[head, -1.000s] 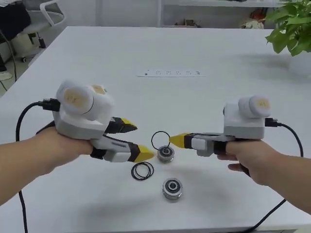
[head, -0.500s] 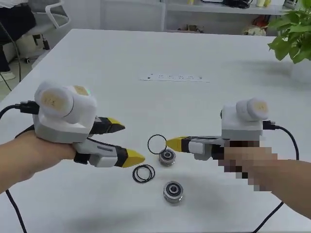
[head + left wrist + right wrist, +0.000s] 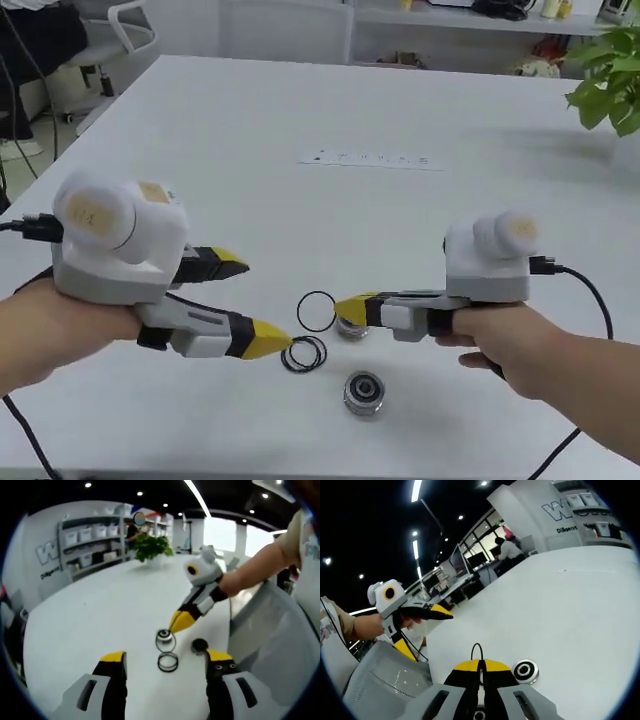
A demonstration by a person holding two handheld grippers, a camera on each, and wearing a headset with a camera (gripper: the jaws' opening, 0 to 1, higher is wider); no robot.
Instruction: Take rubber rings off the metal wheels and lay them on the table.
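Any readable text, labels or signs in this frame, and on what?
"W": big wall lettering, the rest cut off.
"Dil...": smaller line under it, the rest blurred.
White strip on the table: markings too small to read.

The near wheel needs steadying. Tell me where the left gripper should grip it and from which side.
Grip the near wheel across its outer rim, coming down from above. It lies flat on the table, axis up, so likely only the rim offers opposite faces. The left gripper is open; avoid the loose rings.
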